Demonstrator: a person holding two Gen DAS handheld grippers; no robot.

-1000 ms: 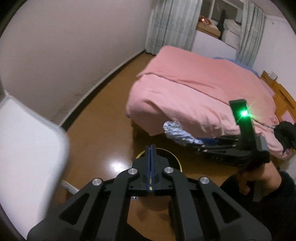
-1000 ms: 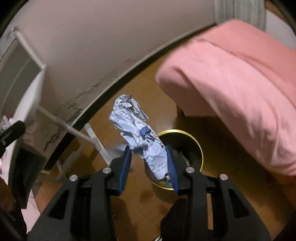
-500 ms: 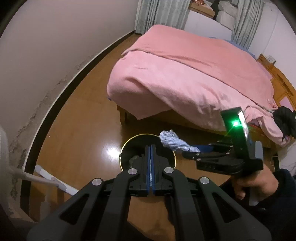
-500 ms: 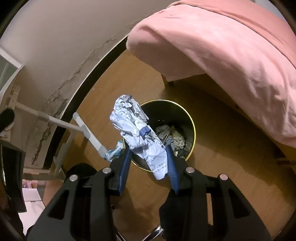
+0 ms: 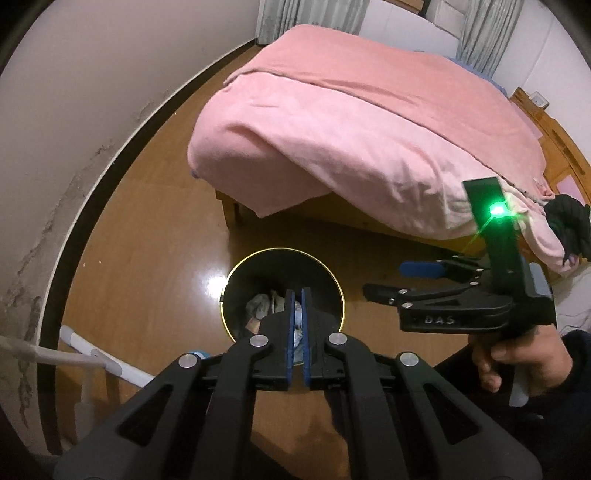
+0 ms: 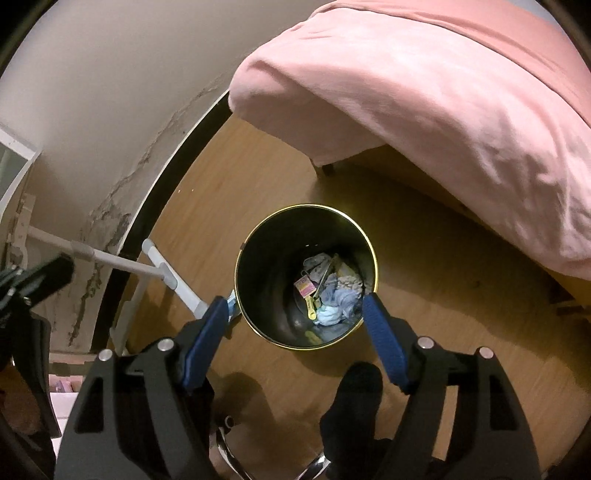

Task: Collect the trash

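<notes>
The left gripper (image 5: 297, 295) is hovering over the near edge of the bin (image 5: 236, 267), its blue-padded fingers (image 5: 289, 332) sitting pressed almost together with only a thin slit between them and nothing caught there. Beside it to the right, the right gripper (image 6: 295, 306) is hanging above the same bin (image 6: 273, 332), its fingers (image 6: 384, 343) spreading wide apart on either side of the bin's mouth and holding nothing. In the left view that right gripper (image 5: 388, 280) is showing side-on, with a green light (image 5: 496, 210) glowing on its upright post and a hand (image 5: 517, 354) gripping its handle.

The bin is standing upright on the wooden floor (image 6: 258, 177), black inside with a gold rim. The trash (image 6: 328, 291) is lying at the bottom of it: crumpled grey and pale blue paper, a small pink and yellow packet, and a yellow strip.

Left of the bin, a white frame (image 6: 166, 277) is resting on the floor near the wall (image 6: 92, 92). Beyond the bin, a bed (image 5: 369, 122) is standing under a pink blanket, and curtains (image 5: 314, 14) are hanging at the far wall.
</notes>
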